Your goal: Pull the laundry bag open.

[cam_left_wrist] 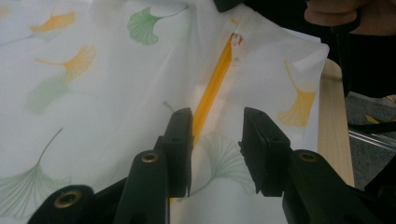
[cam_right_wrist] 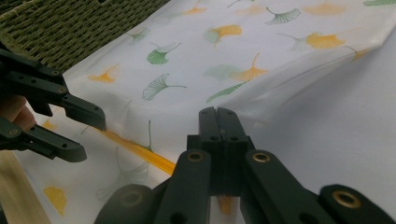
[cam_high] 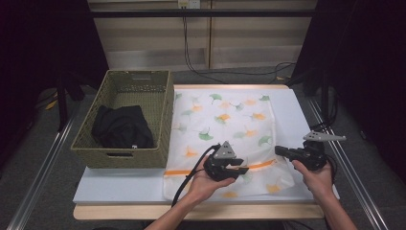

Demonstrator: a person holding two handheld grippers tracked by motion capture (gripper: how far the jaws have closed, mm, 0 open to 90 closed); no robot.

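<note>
Right gripper (cam_right_wrist: 218,114) pinches the near right edge of the leaf-print cloth (cam_high: 225,120) by the orange zipper (cam_left_wrist: 212,91), pinning it so the open left gripper (cam_left_wrist: 215,135) can straddle the zipper.

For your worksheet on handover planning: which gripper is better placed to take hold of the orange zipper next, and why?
Probably the left gripper: its jaws stand open astride the orange zipper on the leaf-print cloth. The right gripper is shut at the zipper's far end.
</note>
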